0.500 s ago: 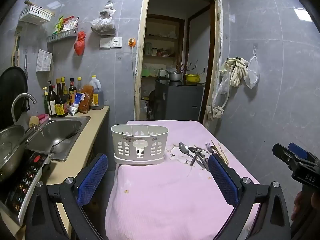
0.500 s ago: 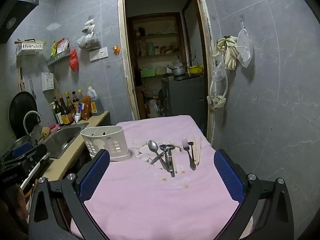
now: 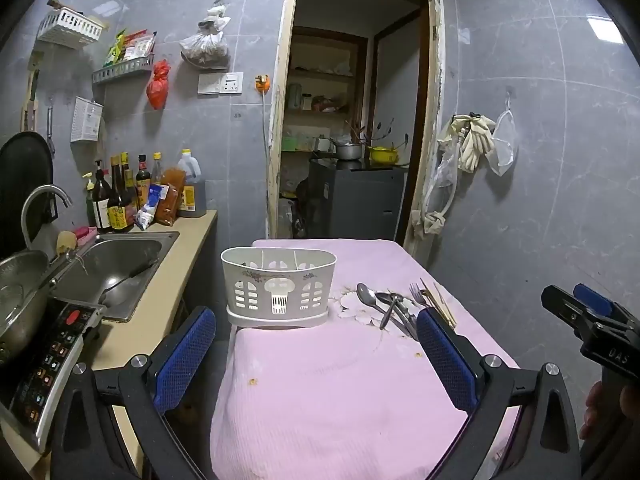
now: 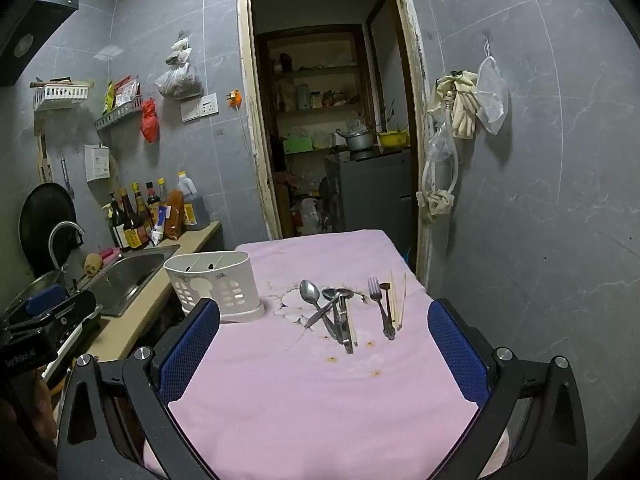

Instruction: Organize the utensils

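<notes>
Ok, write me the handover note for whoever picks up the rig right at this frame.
Left tongs: open, empty, hovering over the near end of the pink cloth.
Right tongs: open, empty, same.
White utensil caddy: stands upright at the table's left edge; it looks empty.
Spoons, fork and chopsticks: lie loose on the cloth, right of the caddy.
Done: nothing yet.
Left: put every utensil into the caddy.

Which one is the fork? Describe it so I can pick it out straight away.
Look at the pink cloth over the table, right of the white caddy. The loose cutlery lies in two clusters; the fork is in the right one, beside pale chopsticks. It alone has tines, pointing toward the doorway.
</notes>
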`<state>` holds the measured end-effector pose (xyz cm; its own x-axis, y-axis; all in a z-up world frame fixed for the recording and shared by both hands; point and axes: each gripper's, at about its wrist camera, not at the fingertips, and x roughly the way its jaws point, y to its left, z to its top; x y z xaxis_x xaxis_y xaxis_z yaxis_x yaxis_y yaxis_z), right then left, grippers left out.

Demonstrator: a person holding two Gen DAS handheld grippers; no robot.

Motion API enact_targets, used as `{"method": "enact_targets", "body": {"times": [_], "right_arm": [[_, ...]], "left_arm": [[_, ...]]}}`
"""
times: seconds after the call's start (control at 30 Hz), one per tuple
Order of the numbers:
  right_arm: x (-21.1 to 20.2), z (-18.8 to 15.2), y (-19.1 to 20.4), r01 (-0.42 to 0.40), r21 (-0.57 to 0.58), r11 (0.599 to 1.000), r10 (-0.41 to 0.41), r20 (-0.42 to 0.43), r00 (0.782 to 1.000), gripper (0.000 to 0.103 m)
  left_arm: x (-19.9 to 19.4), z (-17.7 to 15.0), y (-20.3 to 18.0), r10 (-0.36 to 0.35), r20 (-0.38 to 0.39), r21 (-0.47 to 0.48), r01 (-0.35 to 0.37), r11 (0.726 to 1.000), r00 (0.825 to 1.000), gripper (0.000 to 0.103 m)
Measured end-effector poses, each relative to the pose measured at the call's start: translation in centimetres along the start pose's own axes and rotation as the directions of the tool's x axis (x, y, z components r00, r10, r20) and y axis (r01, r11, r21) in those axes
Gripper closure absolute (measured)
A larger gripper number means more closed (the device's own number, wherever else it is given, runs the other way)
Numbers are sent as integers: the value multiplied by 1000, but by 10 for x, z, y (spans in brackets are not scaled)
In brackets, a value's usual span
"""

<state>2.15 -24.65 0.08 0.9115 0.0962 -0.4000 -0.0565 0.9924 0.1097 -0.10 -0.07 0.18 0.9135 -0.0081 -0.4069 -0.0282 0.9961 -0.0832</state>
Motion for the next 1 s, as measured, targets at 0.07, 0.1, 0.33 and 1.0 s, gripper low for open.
{"method": "enact_targets", "body": {"times": [0.07,0.1,0.33,1.0], "right_arm": [[0,0,0,-1,0,1000,1,-1,1000,1],[0,0,0,0,0,1000,0,-1,1000,1],[-1,0,4,0,1,1000,0,-1,1000,1],[0,0,2,-2,5,1000,2,-4,1000,1]], "left_arm": [[2,-3,-2,-1,-1,-2,1,1000,1000,2],[2,-3,-2,0,-1,-1,0,1000,1000,2],[5,-5,-3,0,-3,0,0,1000,1000,2],[5,-5,-2,-1,-6,-1,1,1000,1000,2]]}}
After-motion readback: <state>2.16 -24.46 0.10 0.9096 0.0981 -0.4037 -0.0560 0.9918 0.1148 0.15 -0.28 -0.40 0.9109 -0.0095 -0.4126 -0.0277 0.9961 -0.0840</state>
